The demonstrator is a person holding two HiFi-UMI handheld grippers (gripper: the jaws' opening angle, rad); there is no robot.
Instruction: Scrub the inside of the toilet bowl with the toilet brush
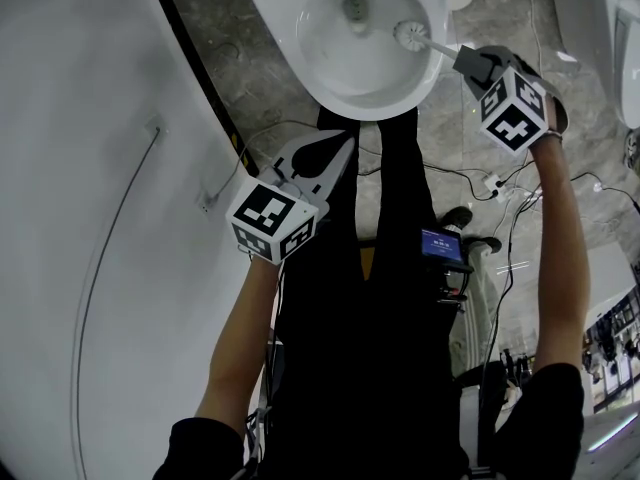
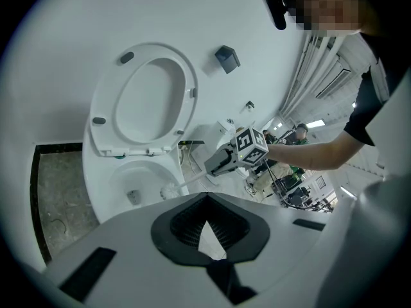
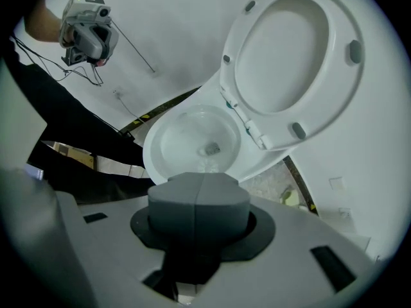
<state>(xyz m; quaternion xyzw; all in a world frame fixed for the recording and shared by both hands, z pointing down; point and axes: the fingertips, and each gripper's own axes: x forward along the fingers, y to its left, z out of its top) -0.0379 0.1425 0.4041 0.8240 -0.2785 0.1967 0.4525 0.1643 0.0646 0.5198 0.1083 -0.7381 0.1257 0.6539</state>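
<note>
Right gripper [image 1: 465,61]: jaws clamped on handle of toilet brush [image 1: 412,35], reaching in over rim. We see bristle head inside toilet bowl [image 1: 335,63], at inner wall on right gripper's side, beside drain. Seat [image 2: 103,101] stands raised against wall. Left gripper [image 1: 338,156]: we read jaw tips together, nothing between them, held short of bowl's front rim. Cables [image 1: 470,183] lie on stone floor [image 1: 215,28] nearby.

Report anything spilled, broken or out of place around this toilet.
Nothing is spilled or broken. The white ceramic toilet bowl looks intact, and the white bristled toilet brush sits inside it, held by the right gripper. Only oddity: thin cables trail loose over the grey marble floor beside it.
</note>
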